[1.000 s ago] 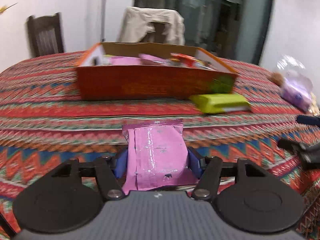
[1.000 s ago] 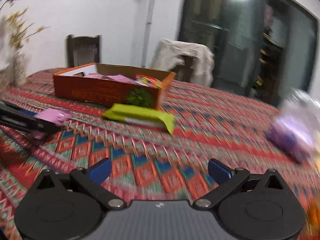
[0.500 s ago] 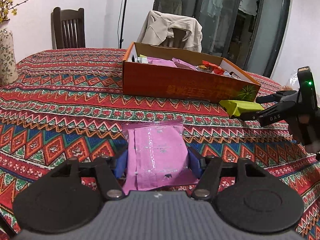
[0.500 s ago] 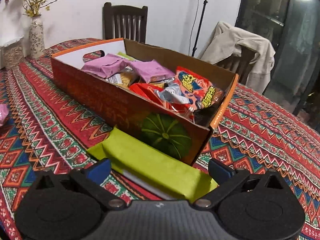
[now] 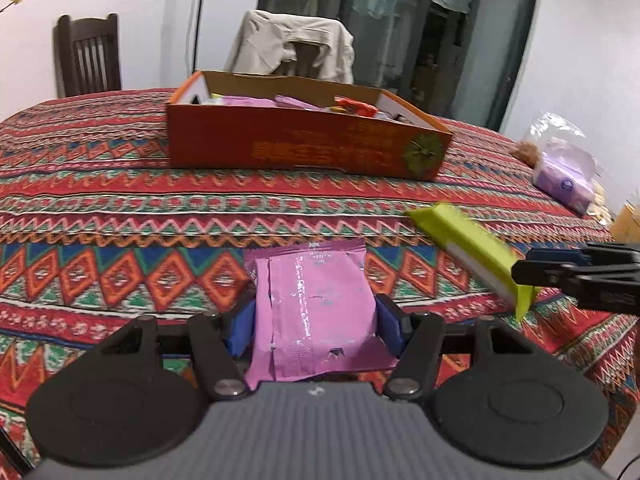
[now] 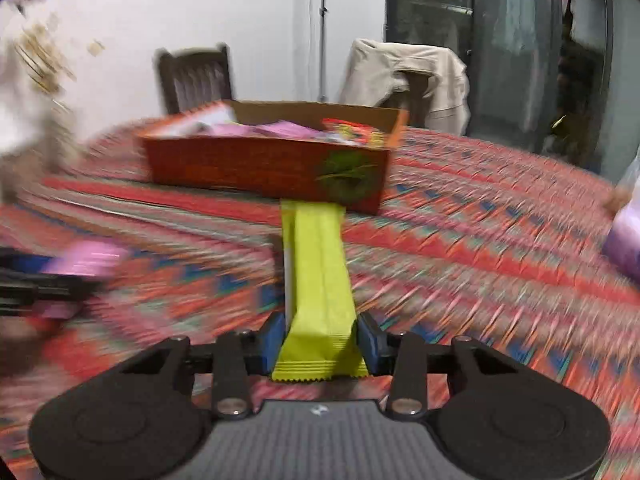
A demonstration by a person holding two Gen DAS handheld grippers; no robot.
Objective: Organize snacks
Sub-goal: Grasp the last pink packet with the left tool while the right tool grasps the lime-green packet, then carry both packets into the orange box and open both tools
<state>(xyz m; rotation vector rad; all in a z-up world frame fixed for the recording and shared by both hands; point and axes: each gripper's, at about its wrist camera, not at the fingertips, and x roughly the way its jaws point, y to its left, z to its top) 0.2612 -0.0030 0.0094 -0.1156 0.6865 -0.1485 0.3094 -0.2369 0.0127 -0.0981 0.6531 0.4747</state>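
Over patterned tablecloth (image 5: 120, 216), my left gripper (image 5: 314, 320) clamps the pink foil packet (image 5: 316, 312), my right gripper (image 6: 320, 340) clamps the long green wrapper (image 6: 318, 280); carrying step, next lift both over the orange cardboard box (image 5: 304, 144) wall.

A dark wooden chair (image 5: 89, 54) is seen at ten o'clock against a white wall (image 5: 152, 12); a draped chair (image 5: 294, 48) (beige cloth) at twelve, before dark glass doors (image 5: 448, 28).
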